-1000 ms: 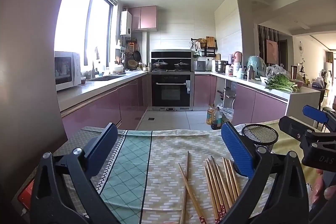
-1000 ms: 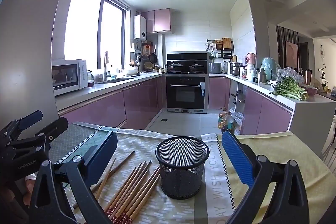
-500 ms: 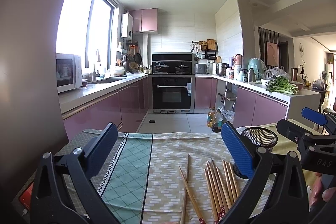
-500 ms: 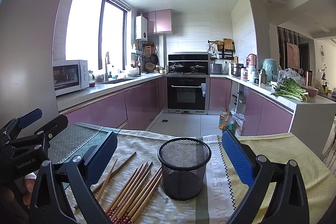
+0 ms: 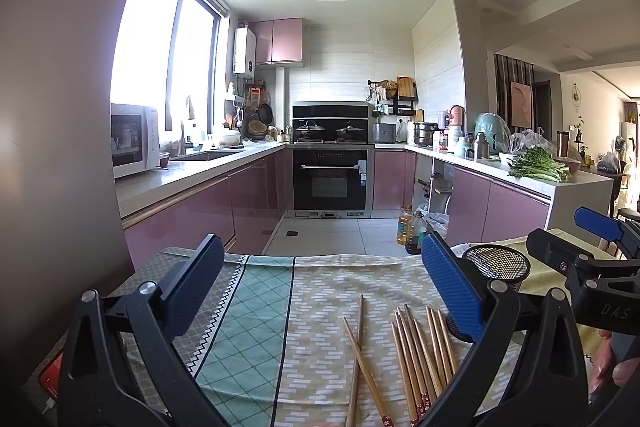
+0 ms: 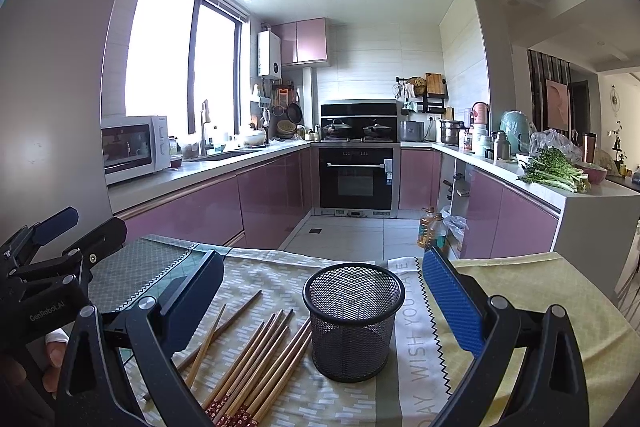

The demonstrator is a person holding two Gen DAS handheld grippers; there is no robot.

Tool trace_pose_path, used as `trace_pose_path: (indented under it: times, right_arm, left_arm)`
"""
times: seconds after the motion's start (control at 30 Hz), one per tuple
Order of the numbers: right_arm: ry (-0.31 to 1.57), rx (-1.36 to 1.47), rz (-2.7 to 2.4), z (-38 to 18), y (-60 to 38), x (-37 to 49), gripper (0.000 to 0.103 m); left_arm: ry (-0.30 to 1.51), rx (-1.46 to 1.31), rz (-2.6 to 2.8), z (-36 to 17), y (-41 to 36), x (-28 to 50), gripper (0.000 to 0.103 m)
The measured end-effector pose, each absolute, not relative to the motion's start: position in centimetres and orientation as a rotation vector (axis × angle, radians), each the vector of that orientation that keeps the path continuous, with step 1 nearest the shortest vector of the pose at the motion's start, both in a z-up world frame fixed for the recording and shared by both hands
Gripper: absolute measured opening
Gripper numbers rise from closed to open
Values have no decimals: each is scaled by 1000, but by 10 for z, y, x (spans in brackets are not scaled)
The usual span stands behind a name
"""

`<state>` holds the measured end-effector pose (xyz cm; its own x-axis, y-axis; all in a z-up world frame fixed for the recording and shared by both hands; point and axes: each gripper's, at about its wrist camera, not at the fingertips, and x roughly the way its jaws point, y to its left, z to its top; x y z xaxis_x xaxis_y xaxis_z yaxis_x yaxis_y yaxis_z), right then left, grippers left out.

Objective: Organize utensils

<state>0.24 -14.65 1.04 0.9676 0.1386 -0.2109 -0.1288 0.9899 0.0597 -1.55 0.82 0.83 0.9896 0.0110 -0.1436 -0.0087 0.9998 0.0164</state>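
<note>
Several chopsticks (image 6: 256,359) lie beside mesh cup (image 6: 354,319).

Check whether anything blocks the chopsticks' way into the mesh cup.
Nothing visible does. The chopsticks lie on the tablecloth right beside the mesh cup, whose top is open and empty. Both the left gripper and right gripper are open, holding nothing.

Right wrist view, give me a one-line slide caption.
Open right gripper above an empty mesh cup, with chopsticks lying beside it on the tablecloth.
</note>
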Motion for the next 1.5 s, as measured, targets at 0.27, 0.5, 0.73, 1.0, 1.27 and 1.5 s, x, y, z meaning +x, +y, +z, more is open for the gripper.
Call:
trace_pose_path:
  times: [0.27, 0.5, 0.73, 1.0, 1.27, 1.5]
  right_arm:
    - [216, 49, 134, 10, -146, 3, 96]
    - [218, 52, 136, 10, -145, 4, 96]
    - [218, 54, 137, 9, -147, 3, 96]
    - [217, 57, 139, 9, -148, 3, 96]
    - [218, 59, 141, 7, -149, 3, 96]
    - [219, 64, 140, 7, -148, 3, 96]
  left_arm:
    - [141, 15, 11, 9, 8, -16, 97]
    - [140, 18, 14, 10, 8, -17, 97]
    - [140, 18, 14, 10, 8, -17, 97]
    - [140, 18, 14, 10, 7, -17, 97]
    - [143, 18, 17, 10, 6, -18, 97]
    - [144, 18, 17, 9, 5, -18, 97]
